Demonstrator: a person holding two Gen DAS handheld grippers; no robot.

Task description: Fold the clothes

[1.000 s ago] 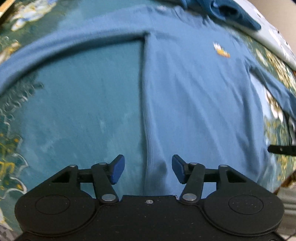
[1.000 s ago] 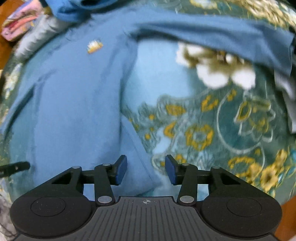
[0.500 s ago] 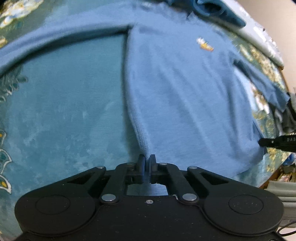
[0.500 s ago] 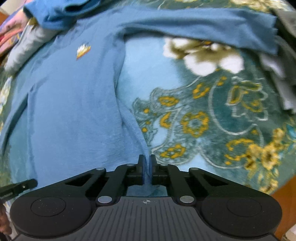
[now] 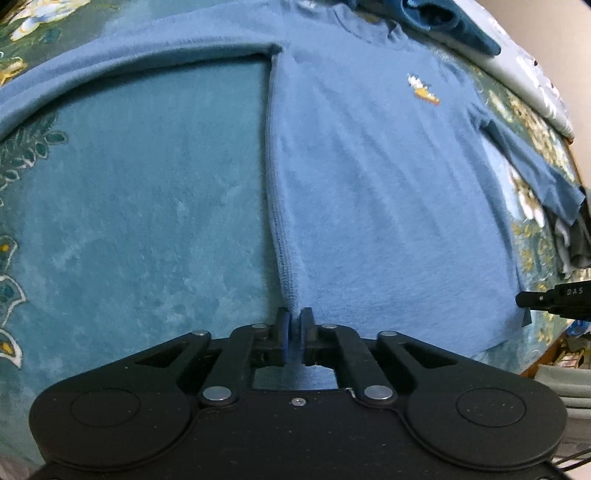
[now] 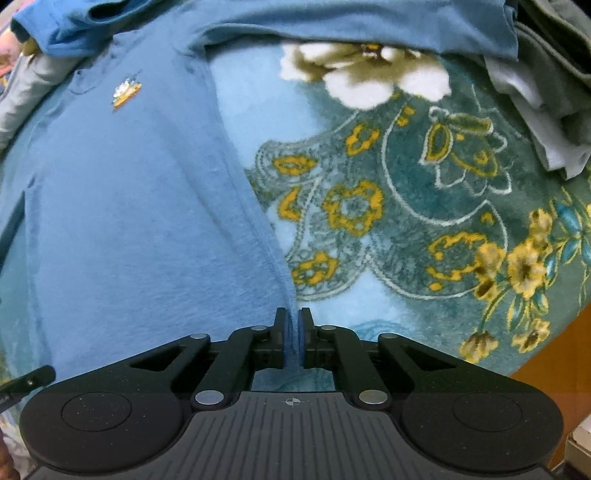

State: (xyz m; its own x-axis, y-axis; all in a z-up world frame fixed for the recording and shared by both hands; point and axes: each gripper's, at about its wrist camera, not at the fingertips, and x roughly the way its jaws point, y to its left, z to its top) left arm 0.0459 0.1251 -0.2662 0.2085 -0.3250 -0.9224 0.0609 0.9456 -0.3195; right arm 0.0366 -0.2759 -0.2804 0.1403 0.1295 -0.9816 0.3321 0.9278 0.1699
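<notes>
A light blue long-sleeved shirt [image 5: 369, 184] with a small chest badge [image 5: 423, 90] lies flat, front up, sleeves spread. In the left wrist view my left gripper [image 5: 294, 325] pinches the shirt's bottom left corner at the side seam; its jaws are opening slightly, with the fabric still pressed between the pads. The right wrist view shows the same shirt [image 6: 129, 203], with my right gripper [image 6: 294, 325] pinching its bottom right corner. Those jaws are opening slightly too, cloth still between them. The other gripper's tip [image 5: 554, 297] shows at the left view's right edge.
The shirt rests on a teal floral blanket [image 6: 406, 221]. A darker blue garment [image 5: 443, 18] lies bunched past the collar. Grey and white clothes [image 6: 546, 110] are piled at the far right. An orange-brown wooden edge [image 6: 546, 362] borders the blanket near the right gripper.
Both grippers went from open above the hem corners to closed on them. The shirt now looks pulled a little flatter and straighter.
</notes>
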